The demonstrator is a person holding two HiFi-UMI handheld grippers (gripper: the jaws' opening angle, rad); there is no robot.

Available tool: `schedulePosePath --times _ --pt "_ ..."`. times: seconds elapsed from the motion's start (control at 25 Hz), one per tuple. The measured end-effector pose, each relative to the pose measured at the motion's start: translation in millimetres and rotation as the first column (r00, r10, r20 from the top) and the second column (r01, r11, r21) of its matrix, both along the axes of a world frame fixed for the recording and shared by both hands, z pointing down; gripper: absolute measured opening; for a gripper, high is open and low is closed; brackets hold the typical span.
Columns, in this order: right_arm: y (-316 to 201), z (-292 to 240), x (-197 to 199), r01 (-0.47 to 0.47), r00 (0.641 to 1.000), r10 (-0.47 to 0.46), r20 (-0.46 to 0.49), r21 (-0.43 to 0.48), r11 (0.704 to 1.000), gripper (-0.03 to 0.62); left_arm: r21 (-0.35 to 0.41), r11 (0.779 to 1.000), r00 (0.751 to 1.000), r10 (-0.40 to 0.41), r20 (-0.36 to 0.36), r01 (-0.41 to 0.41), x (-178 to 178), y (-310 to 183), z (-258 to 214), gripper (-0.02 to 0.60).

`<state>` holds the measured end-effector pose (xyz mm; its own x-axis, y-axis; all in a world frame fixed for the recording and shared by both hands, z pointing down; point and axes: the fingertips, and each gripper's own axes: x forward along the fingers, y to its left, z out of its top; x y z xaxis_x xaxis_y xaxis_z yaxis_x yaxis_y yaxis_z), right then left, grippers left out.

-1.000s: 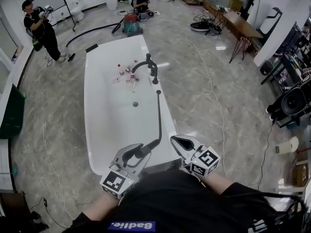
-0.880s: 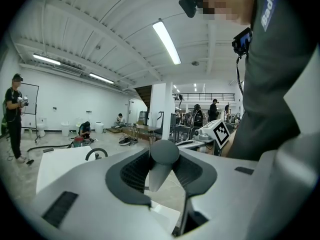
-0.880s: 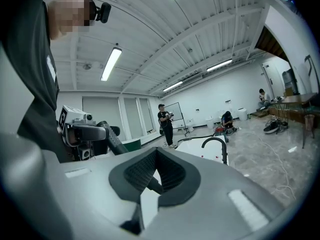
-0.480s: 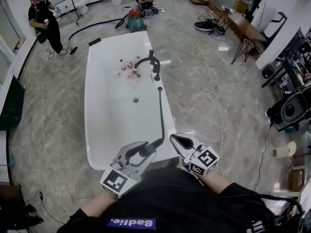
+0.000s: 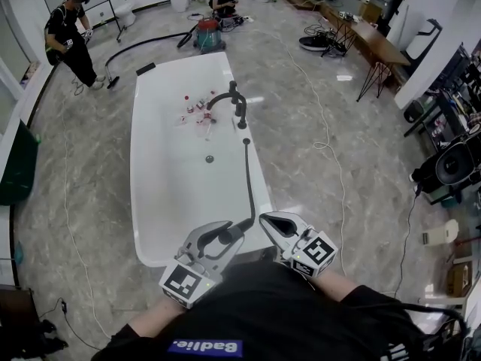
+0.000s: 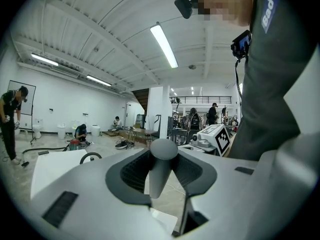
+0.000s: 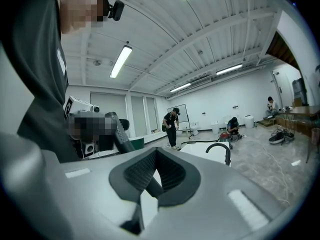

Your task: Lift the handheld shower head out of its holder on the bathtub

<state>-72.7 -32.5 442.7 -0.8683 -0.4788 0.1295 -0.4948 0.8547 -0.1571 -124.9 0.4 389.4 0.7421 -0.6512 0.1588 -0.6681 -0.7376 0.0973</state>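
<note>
The dark handheld shower head (image 5: 223, 238) is off the tub, held above the near rim of the white bathtub (image 5: 143, 201). My left gripper (image 5: 218, 236) is shut on its handle. Its black hose (image 5: 249, 183) runs from the handle back to a fitting on the tub's right rim. In the left gripper view the rounded grey handle (image 6: 161, 164) stands upright, pinched between the pads of the left gripper (image 6: 160, 176). My right gripper (image 5: 268, 220) hovers just right of the handle, shut and empty. The right gripper (image 7: 152, 184) view shows the held shower head (image 7: 119, 131) at its left.
A black faucet (image 5: 234, 101) stands on the tub's right rim, with small bottles (image 5: 197, 107) inside the tub beside it. A person (image 5: 71, 36) stands at the far left, another crouches by a red vacuum (image 5: 208, 36). Tables and cables lie at the right.
Both grippers and the shower head stay where they were. Only the person at the far left has shifted a little.
</note>
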Motion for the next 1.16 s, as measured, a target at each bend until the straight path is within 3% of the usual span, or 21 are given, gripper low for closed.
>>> schedulePosePath --times 1.16 --pt "9 -26 -6 0.028 0.999 -0.029 0.021 0.051 0.998 -0.008 0.022 1.000 1.000 -0.007 -0.006 0.007 1 -3 -9 0.134"
